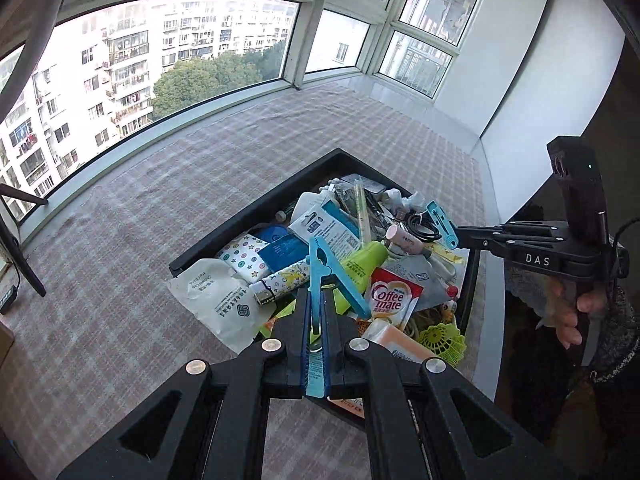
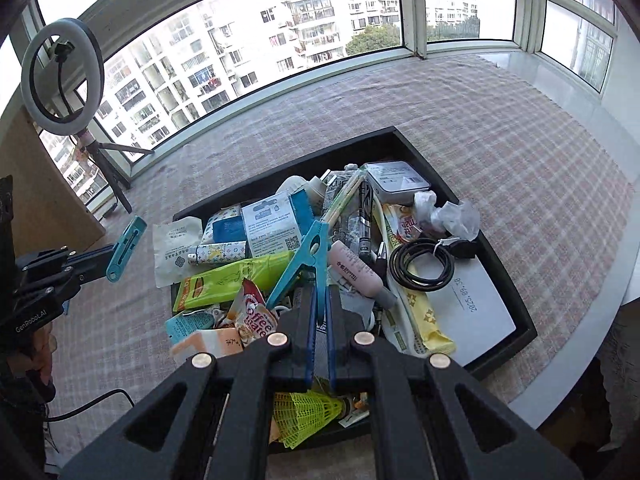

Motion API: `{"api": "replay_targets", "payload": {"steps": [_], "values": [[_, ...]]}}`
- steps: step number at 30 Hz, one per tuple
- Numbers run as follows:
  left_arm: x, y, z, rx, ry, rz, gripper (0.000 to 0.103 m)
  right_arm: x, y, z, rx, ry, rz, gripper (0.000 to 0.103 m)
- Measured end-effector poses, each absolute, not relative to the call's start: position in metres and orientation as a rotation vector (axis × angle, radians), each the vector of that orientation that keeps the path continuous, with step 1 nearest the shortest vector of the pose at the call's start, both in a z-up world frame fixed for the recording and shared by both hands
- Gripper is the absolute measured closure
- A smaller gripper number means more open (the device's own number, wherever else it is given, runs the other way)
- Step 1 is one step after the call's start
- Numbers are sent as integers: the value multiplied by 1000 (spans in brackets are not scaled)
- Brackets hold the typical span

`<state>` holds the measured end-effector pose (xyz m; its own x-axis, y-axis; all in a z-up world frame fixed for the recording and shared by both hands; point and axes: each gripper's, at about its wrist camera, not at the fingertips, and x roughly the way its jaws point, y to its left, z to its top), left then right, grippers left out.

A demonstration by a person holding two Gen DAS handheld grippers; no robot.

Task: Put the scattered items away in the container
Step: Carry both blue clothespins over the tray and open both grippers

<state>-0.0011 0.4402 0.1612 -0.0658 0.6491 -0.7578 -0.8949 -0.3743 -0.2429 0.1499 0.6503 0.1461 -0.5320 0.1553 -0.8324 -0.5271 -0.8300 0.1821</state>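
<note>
A black tray (image 1: 256, 204) sits on the checked cloth, piled with packets, tubes, a cable and a shuttlecock. My left gripper (image 1: 316, 296) hangs over its near side, shut on a light-blue plastic clip (image 1: 320, 264) that sticks out ahead of the fingers. In the right wrist view my right gripper (image 2: 320, 292) is above the tray (image 2: 280, 164), shut on a second blue clip (image 2: 304, 256). Each view also shows the other hand: the right gripper (image 1: 458, 236) with its clip (image 1: 440, 220) over the tray's far right corner, and the left gripper (image 2: 108, 258) with its clip (image 2: 124, 248) left of the tray.
A white sachet (image 1: 216, 300) overhangs the tray's left edge. A ring light on a tripod (image 2: 62, 76) and a brown board (image 2: 40, 200) stand at the left by the window. The checked cloth (image 1: 120, 280) ends at a white ledge (image 2: 600, 320) on the right.
</note>
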Motion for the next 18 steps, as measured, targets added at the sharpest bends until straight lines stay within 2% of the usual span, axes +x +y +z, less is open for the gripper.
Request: {"api": "replay_targets", "payload": {"steps": [2,3,4,5,6,8,18], "values": [[7,465,169,-971,359,1668,99,157,660,148,-1204,593,2353,98],[11,475,172,-957,367,1663,95,161,663,150,-1180,599,2355,98],[14,486,175,-954,385,1672,87,164,667,152,-1164,608,2347,95],[16,494,177,-960,400,1686,62,167,671,153,-1160,624,2332,83],[17,498,179,-957,397,1695,53,170,673,155,-1147,638,2325,74],[17,499,184,-936,380,1699,56,173,675,158,-1121,639,2329,73],[-13,451,174,-997,353,1798,58,156,658,154,-1163,634,2382,74]]}}
